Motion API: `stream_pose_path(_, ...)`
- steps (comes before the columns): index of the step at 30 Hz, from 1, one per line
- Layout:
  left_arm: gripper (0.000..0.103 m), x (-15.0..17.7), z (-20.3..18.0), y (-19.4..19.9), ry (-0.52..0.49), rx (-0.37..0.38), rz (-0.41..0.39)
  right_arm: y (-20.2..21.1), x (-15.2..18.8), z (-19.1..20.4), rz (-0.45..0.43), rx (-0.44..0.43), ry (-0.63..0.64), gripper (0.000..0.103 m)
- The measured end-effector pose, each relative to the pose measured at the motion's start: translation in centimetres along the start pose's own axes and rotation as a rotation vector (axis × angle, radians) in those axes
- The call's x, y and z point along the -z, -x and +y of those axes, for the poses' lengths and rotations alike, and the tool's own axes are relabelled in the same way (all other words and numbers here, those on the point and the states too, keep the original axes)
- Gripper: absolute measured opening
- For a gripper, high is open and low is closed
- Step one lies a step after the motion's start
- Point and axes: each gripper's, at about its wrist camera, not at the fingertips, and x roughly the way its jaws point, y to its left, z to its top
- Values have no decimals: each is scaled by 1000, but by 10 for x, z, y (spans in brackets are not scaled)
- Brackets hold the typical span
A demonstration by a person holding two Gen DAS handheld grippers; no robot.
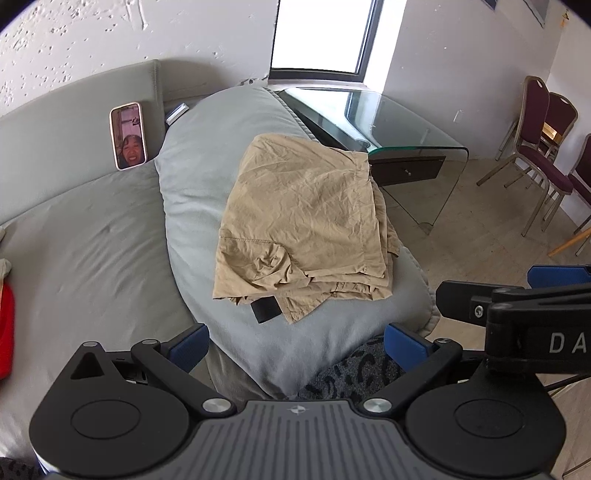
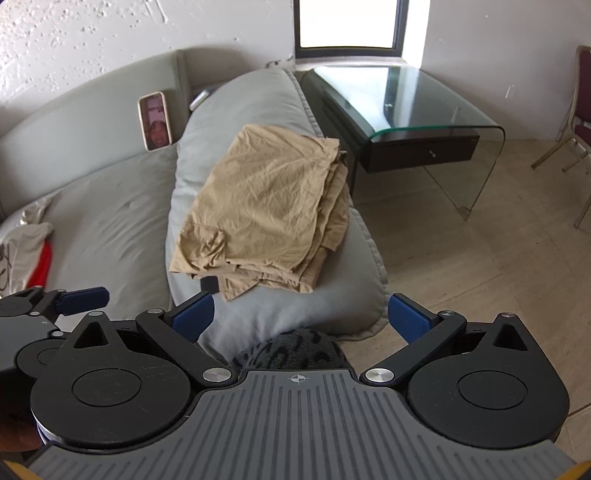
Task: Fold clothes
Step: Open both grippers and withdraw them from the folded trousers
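The tan folded clothes (image 1: pixel 303 221) lie on the grey pillow (image 1: pixel 199 192) on the bed, straight ahead of both grippers. The left gripper (image 1: pixel 295 341) and right gripper (image 2: pixel 301 314) hang open, holding nothing, about equally near.

Textured white wall (image 1: pixel 92 33) fills upper left of frame. Window (image 1: pixel 321 33) at top centre, blown out with daylight. Grey upholstered headboard (image 1: pixel 55 122) curves along left. Glass side table (image 2: pixel 424 110) with dark drawer sits right of centre. Beige tiled floor (image 2: pixel 480 240) at right. Maroon chairs (image 1: pixel 546 147) at far right edge.
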Motion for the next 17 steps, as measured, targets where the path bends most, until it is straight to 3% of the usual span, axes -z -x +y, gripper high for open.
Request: stream_pose_path(17,102,1,-5,-9,-9,18,-1,-6,4,0,3,15,-1,103)
